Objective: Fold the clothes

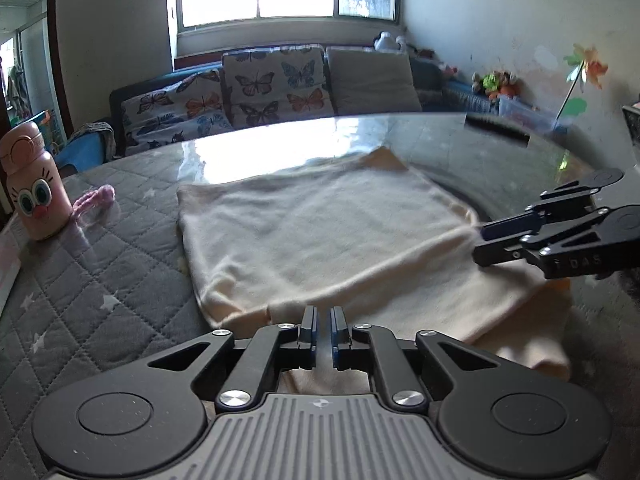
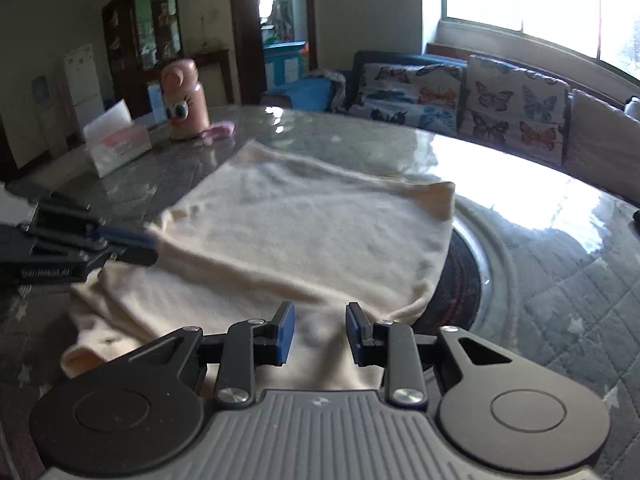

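A cream garment [image 1: 328,240] lies folded over itself on the round table, also in the right wrist view [image 2: 304,232]. My left gripper [image 1: 323,316] sits at its near edge with the jaws almost closed and a thin gap between the pads; no cloth shows between them. It also shows at the left of the right wrist view [image 2: 148,246]. My right gripper [image 2: 320,316] is open over the garment's near edge with nothing between its pads. In the left wrist view it [image 1: 478,240] reaches in from the right, touching the fold's right edge.
A pink cartoon bottle [image 1: 30,184] with a pink strap stands at the table's left, also in the right wrist view [image 2: 184,100]. A tissue box [image 2: 116,144] sits near it. A glass turntable [image 2: 480,264] lies under the garment's right side. A sofa with butterfly cushions [image 1: 272,88] stands behind the table.
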A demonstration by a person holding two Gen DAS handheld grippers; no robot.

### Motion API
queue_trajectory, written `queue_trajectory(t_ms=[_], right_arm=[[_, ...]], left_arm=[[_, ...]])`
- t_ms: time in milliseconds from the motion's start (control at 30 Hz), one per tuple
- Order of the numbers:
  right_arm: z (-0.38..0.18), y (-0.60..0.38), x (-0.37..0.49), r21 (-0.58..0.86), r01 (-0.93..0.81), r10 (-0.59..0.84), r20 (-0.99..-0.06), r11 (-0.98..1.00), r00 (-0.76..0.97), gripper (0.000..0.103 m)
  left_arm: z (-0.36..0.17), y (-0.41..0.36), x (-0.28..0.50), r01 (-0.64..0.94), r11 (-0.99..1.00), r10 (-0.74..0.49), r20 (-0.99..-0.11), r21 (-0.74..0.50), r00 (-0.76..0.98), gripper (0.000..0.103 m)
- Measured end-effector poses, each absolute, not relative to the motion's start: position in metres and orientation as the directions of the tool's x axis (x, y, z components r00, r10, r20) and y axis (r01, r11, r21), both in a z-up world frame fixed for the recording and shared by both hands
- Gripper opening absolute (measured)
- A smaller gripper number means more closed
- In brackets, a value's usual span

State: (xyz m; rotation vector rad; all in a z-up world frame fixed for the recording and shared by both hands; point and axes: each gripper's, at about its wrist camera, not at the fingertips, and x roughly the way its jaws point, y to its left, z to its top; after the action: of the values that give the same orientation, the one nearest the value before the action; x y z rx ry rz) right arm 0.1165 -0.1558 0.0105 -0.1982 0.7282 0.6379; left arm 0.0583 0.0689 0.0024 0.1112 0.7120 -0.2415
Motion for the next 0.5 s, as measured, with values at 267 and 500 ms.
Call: queue_trajectory(t_ms=[267, 500], right_arm=[[0.016, -0.164, 0.090, 0.013, -0.622, 0.473, -0.661, 0.783, 0.582, 0.026], [0.010, -0.172, 0.070, -0.002, -0.624, 0.462, -0.672, 0.781, 0.579, 0.027]], left_arm=[[0.000, 0.069, 0.039, 0.299, 0.953, -0.192, -0.656, 0.054, 0.730, 0.011], [0.006, 0.067, 0.013, 0.325, 0.941, -0.191, -0.642, 0.097, 0.742, 0.028]])
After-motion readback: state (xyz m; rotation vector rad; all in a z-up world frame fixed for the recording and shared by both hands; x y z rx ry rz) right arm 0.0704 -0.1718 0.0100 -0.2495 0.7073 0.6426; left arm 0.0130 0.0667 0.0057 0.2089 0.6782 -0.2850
